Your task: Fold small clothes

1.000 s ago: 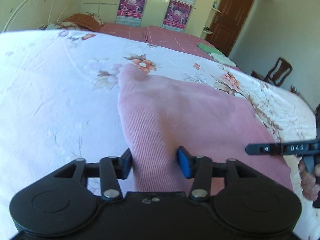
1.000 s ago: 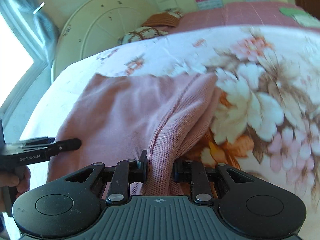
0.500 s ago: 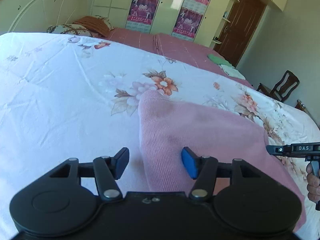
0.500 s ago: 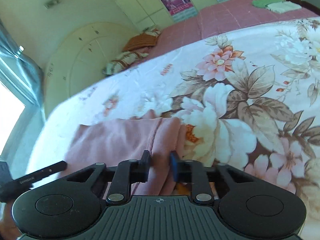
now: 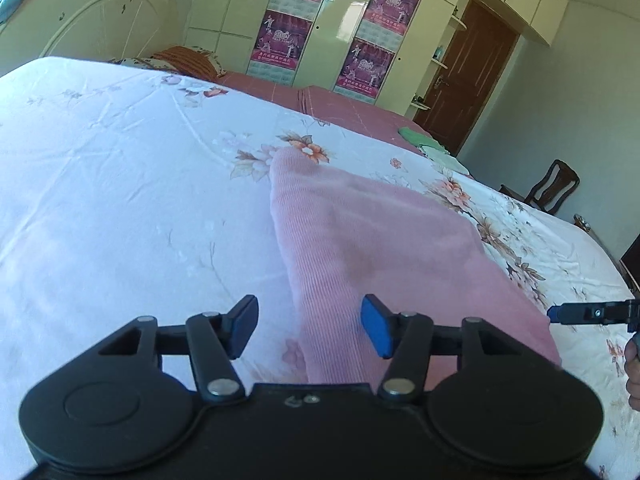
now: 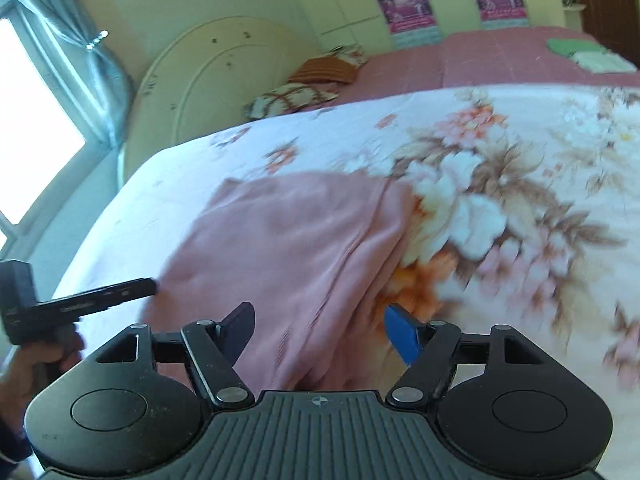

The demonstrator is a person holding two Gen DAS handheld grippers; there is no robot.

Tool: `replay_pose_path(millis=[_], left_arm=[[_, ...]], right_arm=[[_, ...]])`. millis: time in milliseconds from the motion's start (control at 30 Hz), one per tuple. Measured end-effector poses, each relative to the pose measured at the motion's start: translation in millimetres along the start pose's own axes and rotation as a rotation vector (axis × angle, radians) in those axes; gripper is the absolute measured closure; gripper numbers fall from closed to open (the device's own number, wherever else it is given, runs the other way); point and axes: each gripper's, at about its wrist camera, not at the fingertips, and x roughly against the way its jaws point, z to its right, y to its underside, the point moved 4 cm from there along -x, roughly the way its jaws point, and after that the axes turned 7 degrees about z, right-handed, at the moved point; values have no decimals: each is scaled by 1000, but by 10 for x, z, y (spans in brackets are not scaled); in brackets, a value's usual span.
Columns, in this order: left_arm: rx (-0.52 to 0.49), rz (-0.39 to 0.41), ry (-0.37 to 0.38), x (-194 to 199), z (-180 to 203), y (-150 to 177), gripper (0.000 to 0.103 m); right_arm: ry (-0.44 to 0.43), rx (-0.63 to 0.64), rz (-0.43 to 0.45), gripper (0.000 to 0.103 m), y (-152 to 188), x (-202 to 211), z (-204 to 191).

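Left gripper (image 5: 308,326) jaws closing, right gripper (image 6: 320,332) jaws opening, both empty.

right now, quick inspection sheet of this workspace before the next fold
surface: floral bedsheet spread over the bed, lightly creased
job's things: pink knit garment lying folded on the sheet, layered edges at its right side
clutter: green and white folded cloths on the far pink bedspread; pillows by the headboard
grippers: left gripper open and closing slightly over the garment's edge; right gripper opening, its pads off the cloth
cables: nothing seen
surroundings: wardrobe with posters, brown door, wooden chair, window
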Motion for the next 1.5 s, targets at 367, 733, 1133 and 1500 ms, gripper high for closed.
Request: replay_pose_path(millis=[367, 733, 1133, 1500], left_arm=[[-103, -18, -110, 55, 136, 430, 46], [-88, -25, -132, 428, 166, 675, 42], [-140, -62, -211, 584, 351, 873, 10], [-192, -119, -299, 761, 686, 1035, 0]], right_arm=[[86, -25, -85, 103, 471, -245, 162], [198, 135, 39, 69, 307, 143, -392], [265, 122, -127, 51, 798, -2, -164], [311, 174, -170, 0, 1217, 362, -344]])
